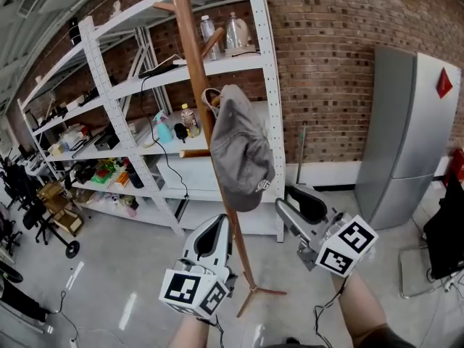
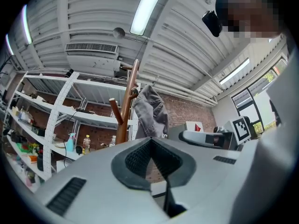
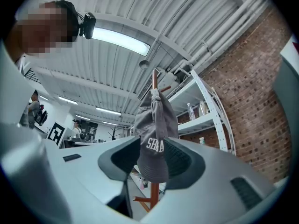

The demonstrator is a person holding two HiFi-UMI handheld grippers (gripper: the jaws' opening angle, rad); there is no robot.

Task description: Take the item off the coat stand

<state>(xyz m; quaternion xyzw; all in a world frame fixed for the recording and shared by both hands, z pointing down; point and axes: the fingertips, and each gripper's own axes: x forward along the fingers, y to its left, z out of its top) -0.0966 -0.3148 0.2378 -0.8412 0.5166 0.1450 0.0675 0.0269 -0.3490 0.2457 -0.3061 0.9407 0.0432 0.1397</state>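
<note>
A grey cap (image 1: 239, 151) hangs from a peg of the wooden coat stand (image 1: 190, 42), its brim pointing down. My right gripper (image 1: 290, 198) is just right of the cap's lower edge, jaws open. In the right gripper view the cap (image 3: 156, 139) shows in the gap between the pads of that gripper (image 3: 152, 146), and nothing presses on it. My left gripper (image 1: 216, 223) sits lower, in front of the pole, with its jaws shut and empty. The left gripper view shows its pads (image 2: 140, 160) meeting, with the cap (image 2: 150, 108) and stand (image 2: 127, 104) beyond.
White metal shelving (image 1: 268, 85) with bottles and clutter stands right behind the stand, against a brick wall (image 1: 326, 64). A grey cabinet (image 1: 406, 136) is at the right. The stand's feet (image 1: 257, 292) spread on the floor. Office chairs (image 1: 43, 230) are at far left.
</note>
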